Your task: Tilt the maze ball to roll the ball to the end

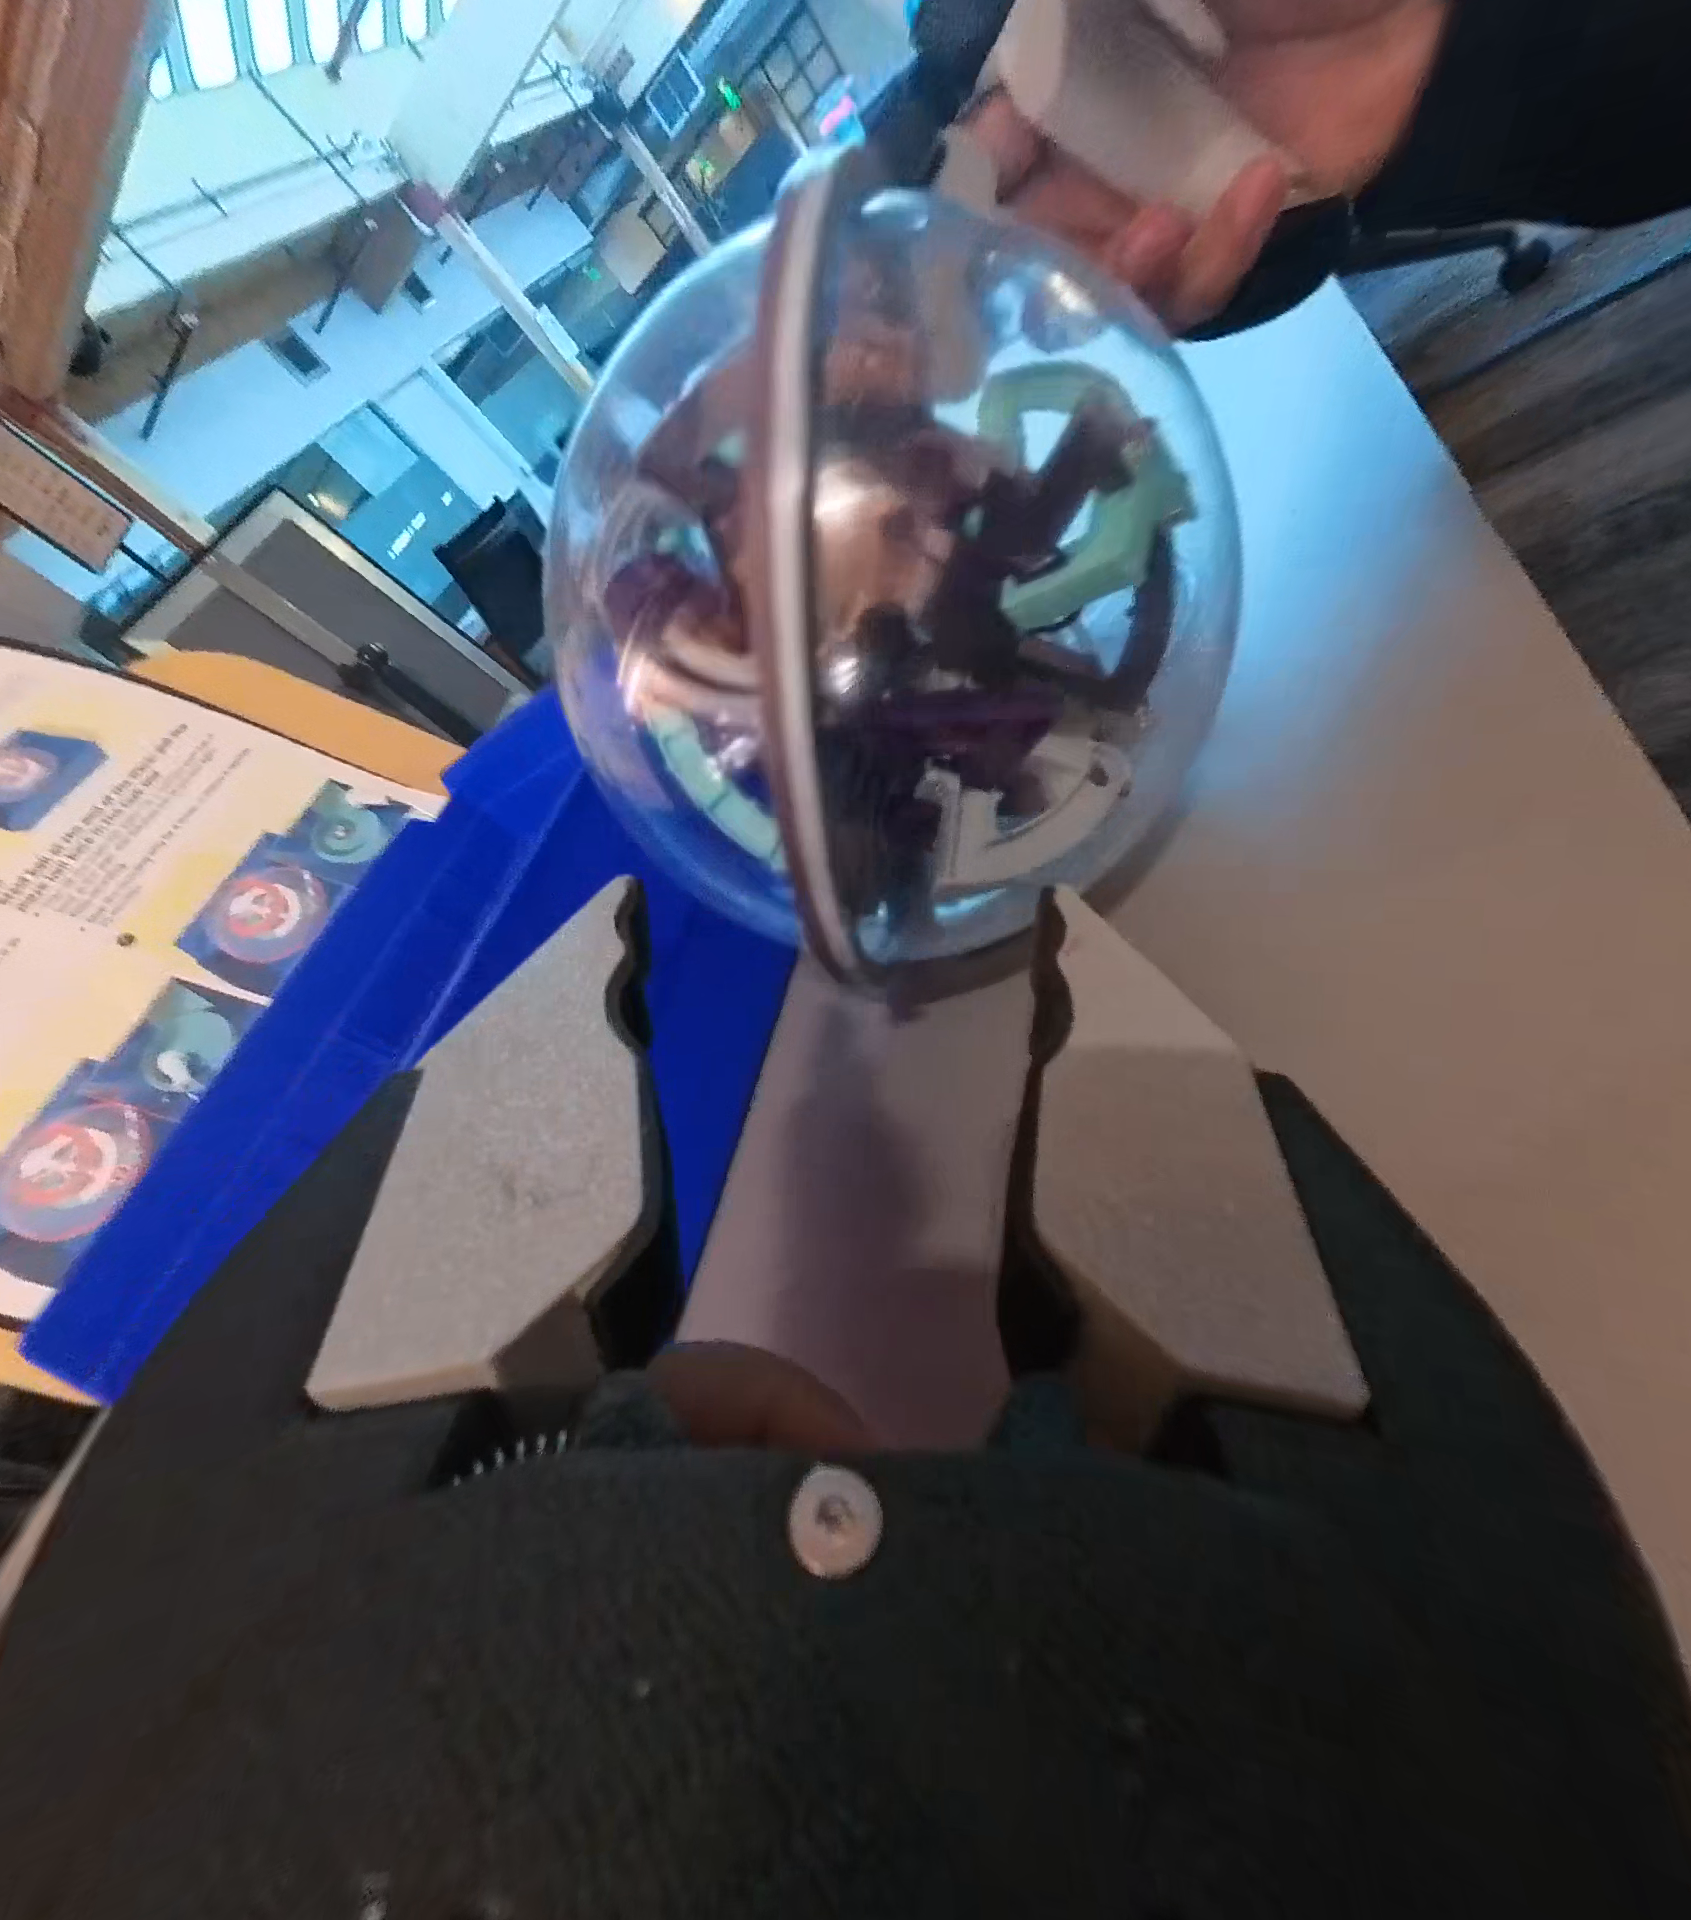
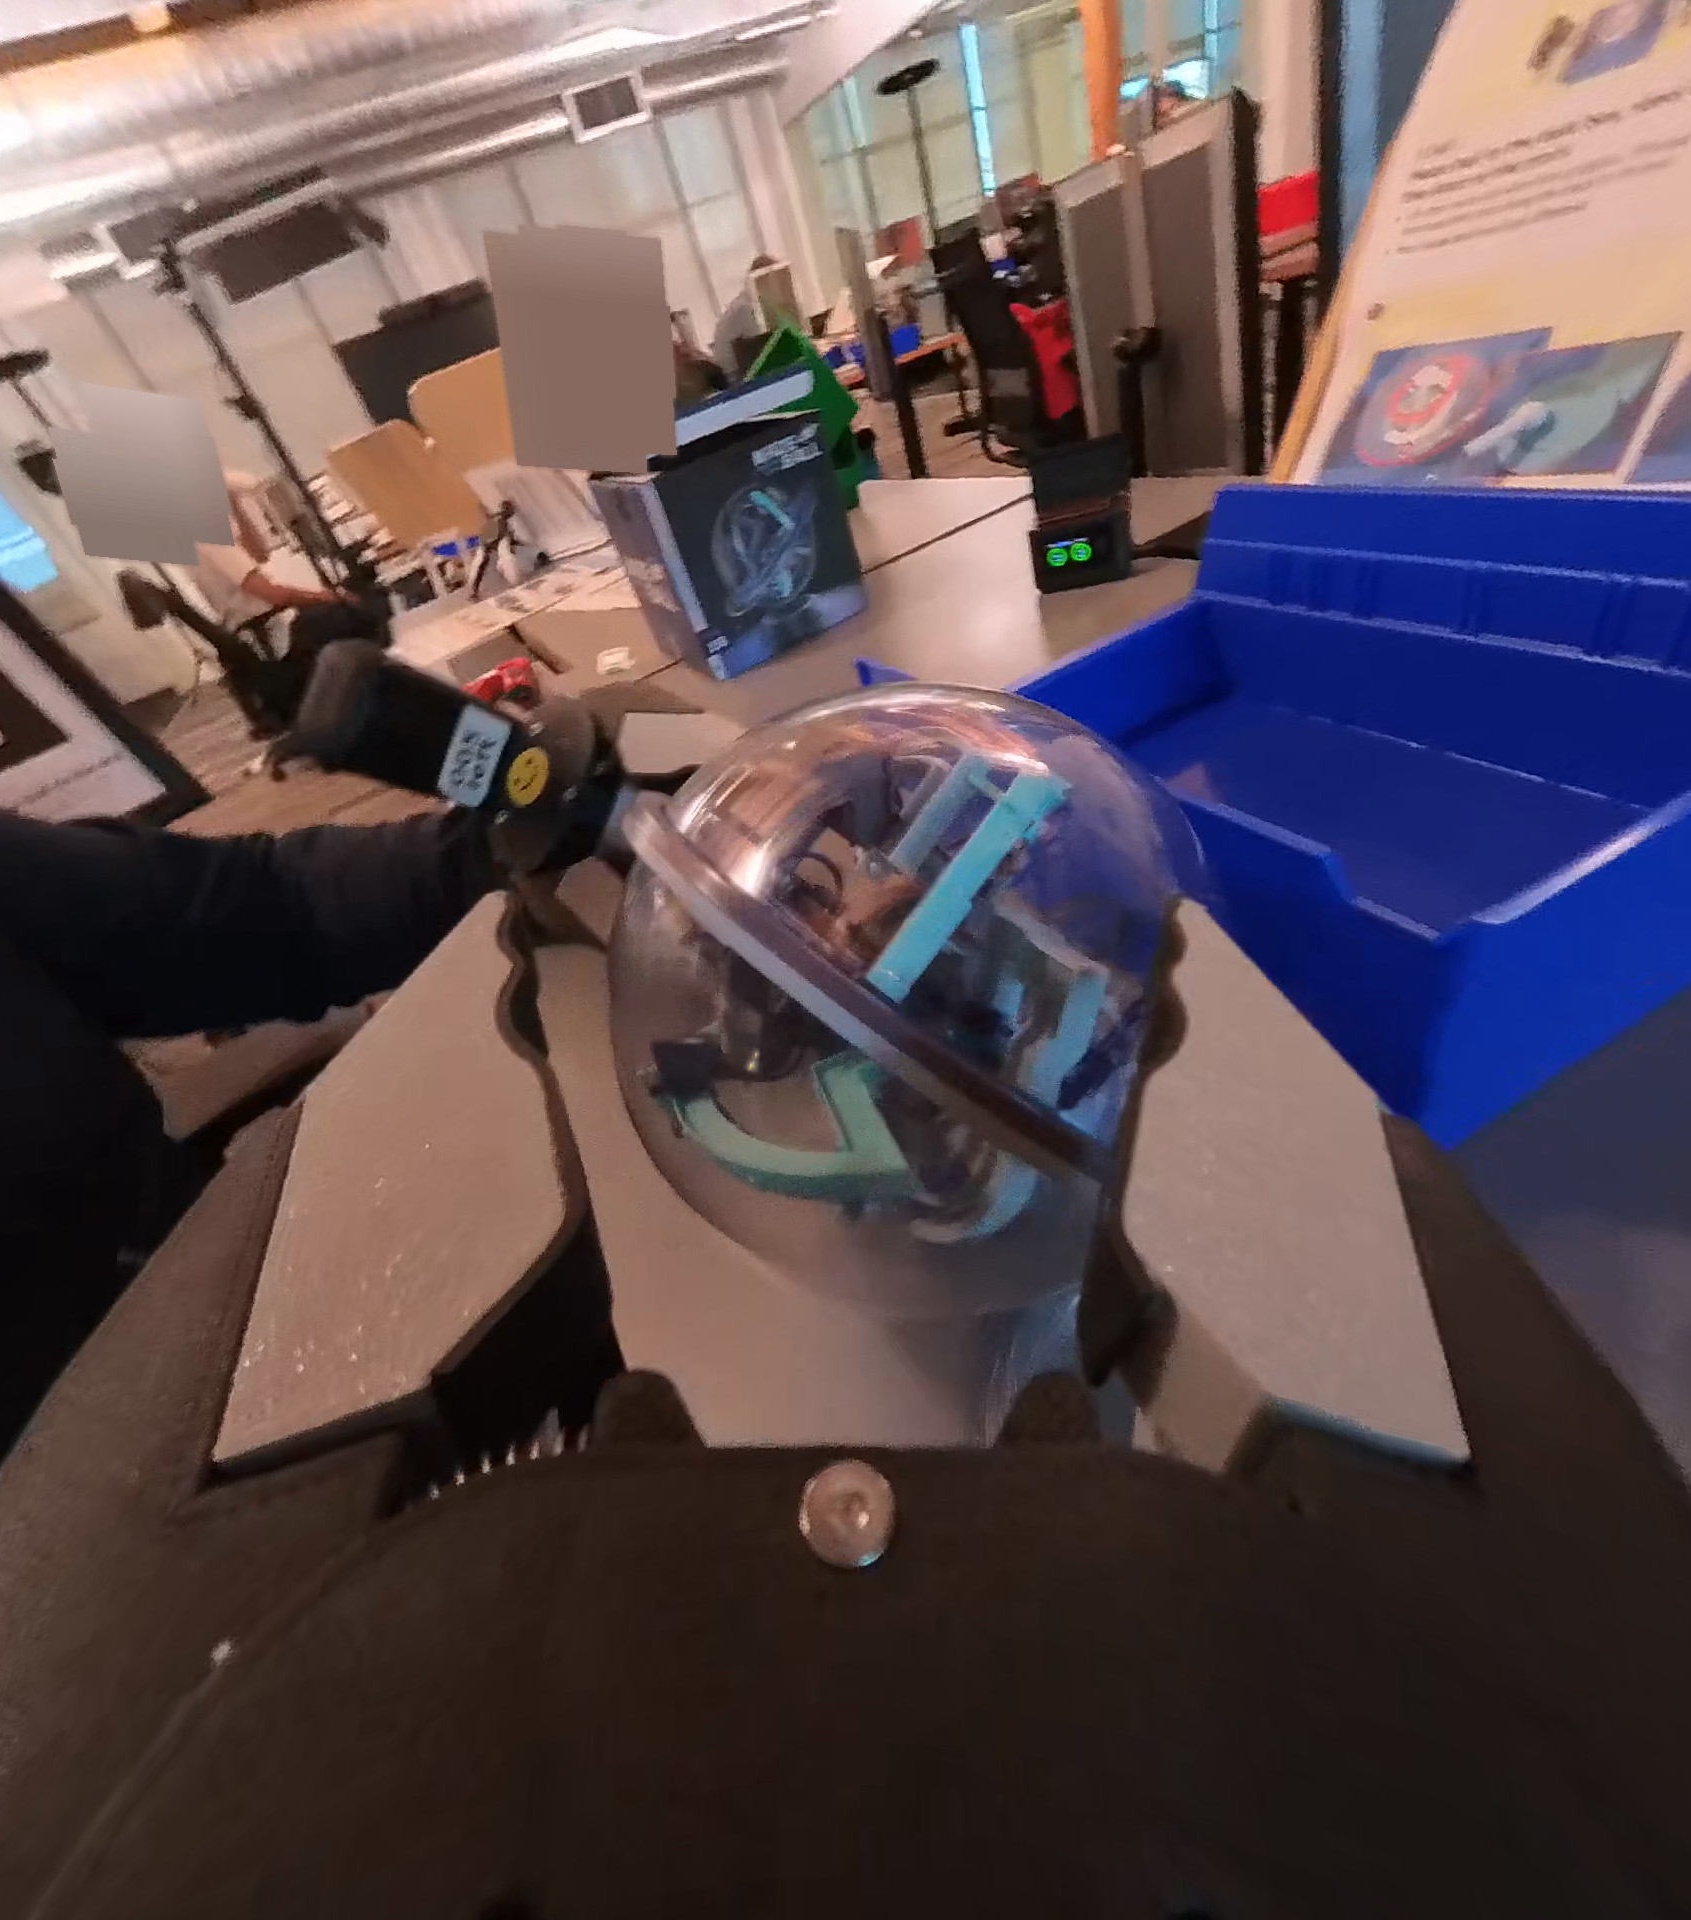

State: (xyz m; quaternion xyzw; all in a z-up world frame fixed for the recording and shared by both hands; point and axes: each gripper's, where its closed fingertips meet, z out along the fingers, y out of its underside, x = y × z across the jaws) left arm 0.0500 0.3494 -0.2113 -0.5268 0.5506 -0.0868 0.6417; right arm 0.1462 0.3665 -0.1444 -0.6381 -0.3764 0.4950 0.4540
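Between the right tongs' fingers: the maze ball (image 2: 882, 977), a clear sphere with green and dark tracks inside, sits deep in the right tongs (image 2: 841, 966).
Right tongs: spread wide around the sphere; the right finger looks pressed on its side, while contact on the left finger I cannot tell.
Left tongs: the left tongs (image 1: 841, 935) stand partly open, tips at the sphere's lower edge; whether they pinch the rim or only near it is unclear.
Direction: from the left tongs the ball (image 1: 872, 592) lies straight ahead and just beyond the tips.
Seam: the dark equator band runs nearly along the left tongs' line of sight, and slants across the right tongs' view.
Small ball inside: too blurred to place.
Nearer holder: I judge the right tongs carry it, so tilting would come from that wrist.
Surroundings: a blue bin (image 2: 1443, 790) rests on the desk (image 1: 1443, 935) to the right of the right tongs.
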